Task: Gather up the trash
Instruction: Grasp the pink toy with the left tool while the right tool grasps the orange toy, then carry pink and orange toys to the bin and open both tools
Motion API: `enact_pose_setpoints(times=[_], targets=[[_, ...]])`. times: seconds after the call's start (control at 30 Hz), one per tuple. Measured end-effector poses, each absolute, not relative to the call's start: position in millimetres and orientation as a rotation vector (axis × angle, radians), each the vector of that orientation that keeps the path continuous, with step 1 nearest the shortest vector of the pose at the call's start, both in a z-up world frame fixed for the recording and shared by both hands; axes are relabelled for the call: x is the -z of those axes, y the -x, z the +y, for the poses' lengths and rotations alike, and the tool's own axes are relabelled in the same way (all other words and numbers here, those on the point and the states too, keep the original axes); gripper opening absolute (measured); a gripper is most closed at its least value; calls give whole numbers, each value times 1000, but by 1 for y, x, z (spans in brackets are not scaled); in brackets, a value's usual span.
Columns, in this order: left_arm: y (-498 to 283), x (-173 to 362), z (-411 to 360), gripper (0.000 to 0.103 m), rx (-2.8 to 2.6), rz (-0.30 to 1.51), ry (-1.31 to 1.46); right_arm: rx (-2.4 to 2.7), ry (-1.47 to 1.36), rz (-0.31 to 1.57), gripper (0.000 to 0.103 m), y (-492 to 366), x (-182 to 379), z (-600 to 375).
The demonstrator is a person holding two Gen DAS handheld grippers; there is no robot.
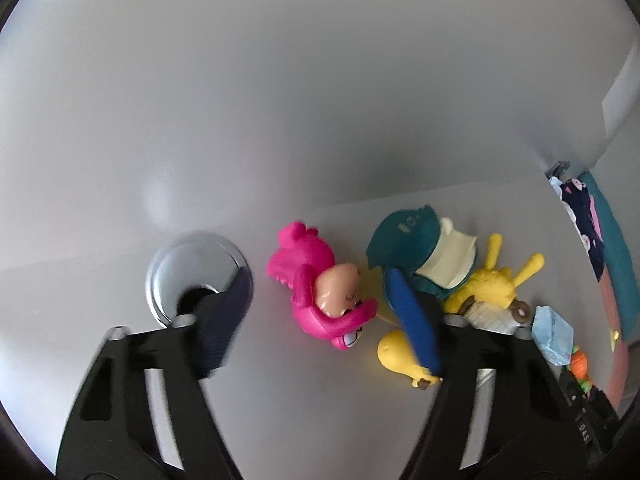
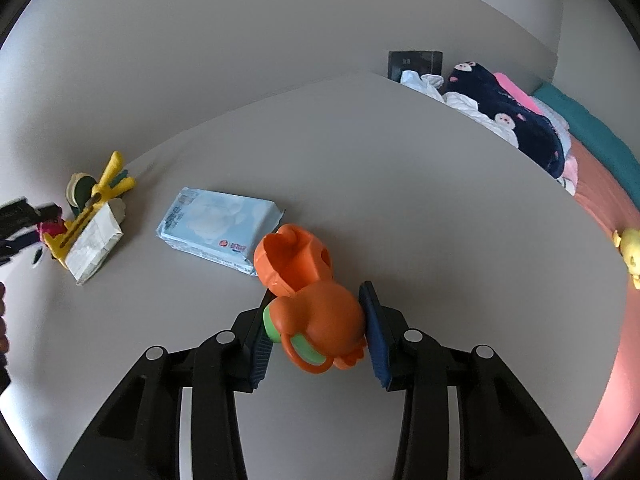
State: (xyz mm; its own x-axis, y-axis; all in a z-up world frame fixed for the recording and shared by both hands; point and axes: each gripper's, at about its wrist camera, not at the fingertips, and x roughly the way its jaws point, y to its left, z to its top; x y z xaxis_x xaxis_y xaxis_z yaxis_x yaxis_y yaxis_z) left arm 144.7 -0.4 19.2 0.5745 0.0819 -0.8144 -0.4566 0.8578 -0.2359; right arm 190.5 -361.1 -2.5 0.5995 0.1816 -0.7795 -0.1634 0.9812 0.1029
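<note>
Right gripper (image 2: 316, 336) clamps an orange toy (image 2: 316, 316); wipes pack (image 2: 218, 228) just beyond. Left gripper (image 1: 324, 320) spread wide over pink toy (image 1: 320, 292) near the table's (image 2: 400, 200) back edge; metal grommet (image 1: 192, 272) visible only there.

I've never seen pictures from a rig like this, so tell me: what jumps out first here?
The bright orange toy figure sits right between the right gripper's blue-padded fingers, close to the camera, with a pale blue wipes pack lying just behind it on the grey table. In the left wrist view, a hot-pink toy lies ahead of the open left gripper, beside a silver cable grommet.
</note>
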Motion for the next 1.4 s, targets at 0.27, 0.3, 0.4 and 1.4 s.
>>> enact_pose_setpoints(times=[0.27, 0.3, 0.4, 1.4], targets=[[-151, -10, -1, 45, -330, 909, 409, -194, -2, 893, 42, -195, 3, -357], [-151, -10, -1, 40, -326, 905, 388, -196, -3, 891, 42, -195, 3, -356], [-149, -10, 0, 40, -299, 900, 383, -211, -47, 885, 41, -192, 0, -360], [21, -58, -336, 40, 334, 822, 56, -40, -358, 637, 41, 83, -56, -533]])
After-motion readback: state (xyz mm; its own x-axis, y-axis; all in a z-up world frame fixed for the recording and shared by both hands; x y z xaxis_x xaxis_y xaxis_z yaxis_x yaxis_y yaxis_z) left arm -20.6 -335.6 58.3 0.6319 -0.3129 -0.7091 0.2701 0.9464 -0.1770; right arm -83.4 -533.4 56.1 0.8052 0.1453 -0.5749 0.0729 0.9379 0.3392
